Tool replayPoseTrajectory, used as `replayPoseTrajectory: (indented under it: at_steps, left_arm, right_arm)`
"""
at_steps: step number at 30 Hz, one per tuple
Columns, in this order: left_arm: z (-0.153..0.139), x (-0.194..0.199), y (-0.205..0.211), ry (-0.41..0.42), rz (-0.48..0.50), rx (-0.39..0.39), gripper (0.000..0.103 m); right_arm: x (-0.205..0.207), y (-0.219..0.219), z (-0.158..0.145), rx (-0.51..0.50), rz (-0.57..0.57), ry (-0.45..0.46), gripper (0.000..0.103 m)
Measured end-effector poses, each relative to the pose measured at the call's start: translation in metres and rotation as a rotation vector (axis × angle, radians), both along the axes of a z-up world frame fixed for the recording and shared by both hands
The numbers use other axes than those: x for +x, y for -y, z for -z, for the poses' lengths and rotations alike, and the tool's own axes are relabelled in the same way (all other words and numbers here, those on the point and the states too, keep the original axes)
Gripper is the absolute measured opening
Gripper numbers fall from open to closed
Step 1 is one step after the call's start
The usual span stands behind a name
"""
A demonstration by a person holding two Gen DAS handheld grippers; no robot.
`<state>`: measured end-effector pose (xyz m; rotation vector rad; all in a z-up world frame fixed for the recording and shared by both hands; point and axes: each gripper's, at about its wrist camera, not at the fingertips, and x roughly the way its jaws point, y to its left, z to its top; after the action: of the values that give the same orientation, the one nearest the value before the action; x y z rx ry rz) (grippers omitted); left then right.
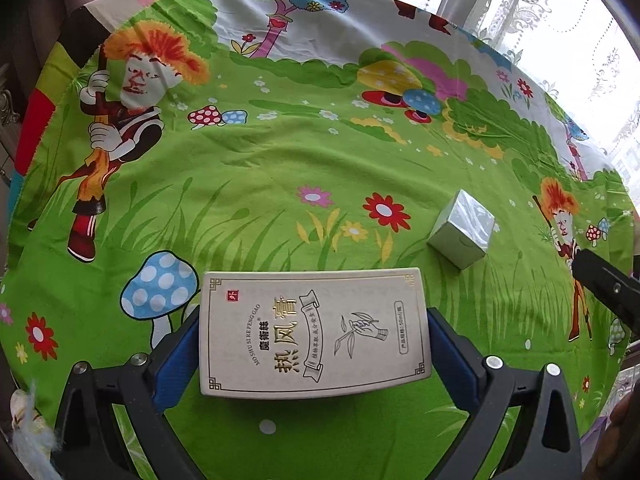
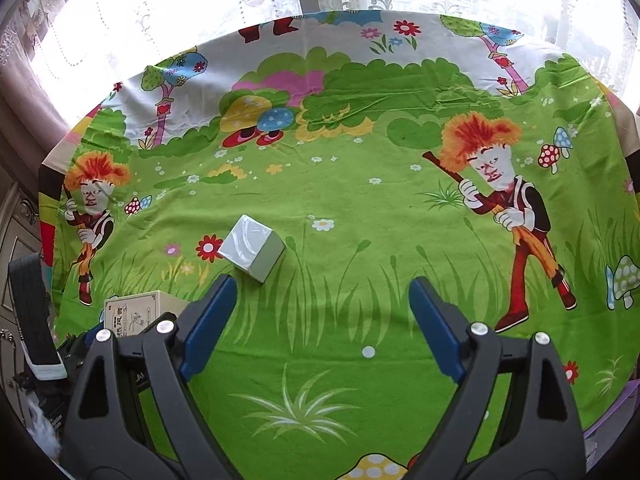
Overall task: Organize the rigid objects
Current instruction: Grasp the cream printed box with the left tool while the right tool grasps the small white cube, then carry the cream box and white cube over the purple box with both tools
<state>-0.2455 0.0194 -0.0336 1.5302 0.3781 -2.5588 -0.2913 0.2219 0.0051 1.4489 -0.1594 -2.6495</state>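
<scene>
The flat cream cardboard box [image 1: 314,330] is pinched between the left gripper [image 1: 314,340]'s fingers above the bench, while the right gripper [image 2: 322,312], fingers spread and empty, is best centred squarely over the small silver cube-shaped carton [image 2: 252,247] just beyond that box.

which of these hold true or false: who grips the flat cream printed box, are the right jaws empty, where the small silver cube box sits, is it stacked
1. The left gripper is clamped on the flat cream printed box. True.
2. The right gripper holds the small silver cube box. False: its jaws are open and empty, with the cube beyond its left fingertip.
3. The cube rests on the green cartoon-print cloth. True.
4. The cube is stacked on the cream box. False: they lie apart.
</scene>
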Motion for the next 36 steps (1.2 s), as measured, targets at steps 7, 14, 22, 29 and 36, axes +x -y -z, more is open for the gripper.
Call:
replayPoseTrajectory:
  at_steps: [7, 14, 22, 29, 36]
  left_arm:
    - [-0.019, 0.025, 0.000, -0.053, 0.093, -0.013, 0.102]
    - [-0.019, 0.044, 0.024, -0.072, 0.080, -0.008, 0.102]
    - [-0.016, 0.045, 0.025, -0.083, 0.087, 0.014, 0.102]
    - [-0.016, 0.046, 0.025, -0.088, 0.090, 0.018, 0.101]
    - [-0.019, 0.047, 0.023, -0.099, 0.092, 0.009, 0.101]
  right_arm:
    - [-0.023, 0.042, 0.017, 0.004, -0.028, 0.044, 0.089]
    - [-0.038, 0.069, 0.037, 0.004, -0.023, 0.041, 0.089]
    - [-0.055, 0.078, 0.059, 0.079, 0.031, 0.060, 0.089]
    - [-0.054, 0.077, 0.078, 0.133, 0.015, 0.095, 0.052]
    - [-0.033, 0.072, 0.063, 0.121, -0.005, 0.066, 0.049]
